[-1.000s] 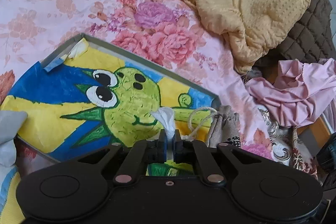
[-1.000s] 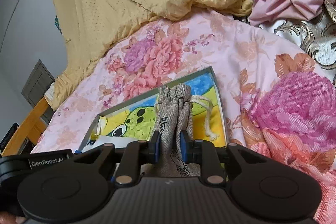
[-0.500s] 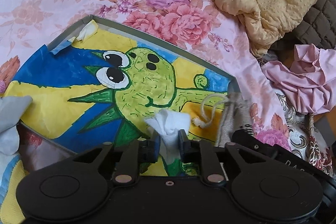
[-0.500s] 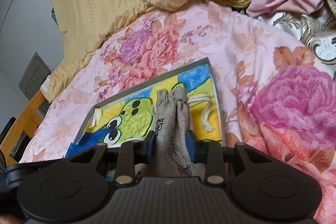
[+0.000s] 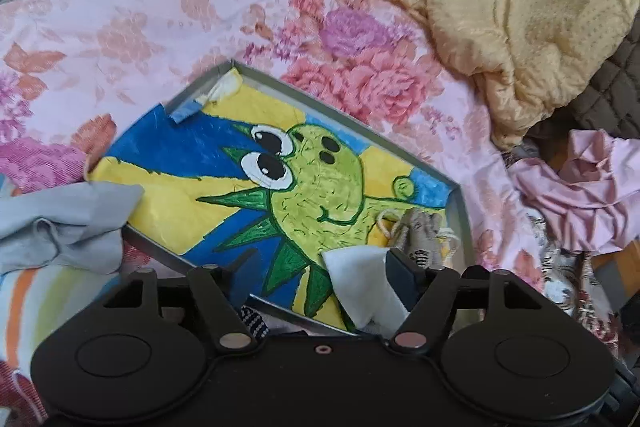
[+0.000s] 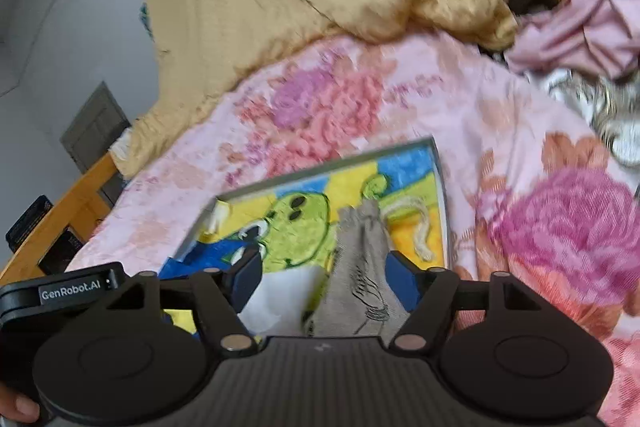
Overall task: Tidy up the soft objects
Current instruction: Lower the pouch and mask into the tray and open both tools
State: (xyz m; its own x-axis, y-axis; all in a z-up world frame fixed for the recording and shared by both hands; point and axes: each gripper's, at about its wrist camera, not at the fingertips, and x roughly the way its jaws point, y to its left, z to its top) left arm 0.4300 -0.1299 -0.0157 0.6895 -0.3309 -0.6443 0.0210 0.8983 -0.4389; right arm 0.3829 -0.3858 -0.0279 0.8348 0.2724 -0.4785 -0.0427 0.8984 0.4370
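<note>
Both grippers, left [image 5: 320, 277] and right [image 6: 320, 277], have just spread apart; white cloth [image 5: 360, 283] and burlap pouch [image 6: 362, 267] now lie released at the tray's [image 5: 348, 115] right corner; two items look placed.

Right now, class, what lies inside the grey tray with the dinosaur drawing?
Inside the grey tray: the dinosaur drawing, a burlap pouch and a white cloth. Whatever lies beneath the drawing is covered.

Our left gripper [image 5: 320, 277] has its jaws spread wide, fingers well apart and gripping nothing. Our right gripper [image 6: 324, 277] is likewise splayed — both fingers clear of each other. At the lower left edge of the right wrist view, a fingertip of our hand [image 6: 18, 407] shows.
</note>
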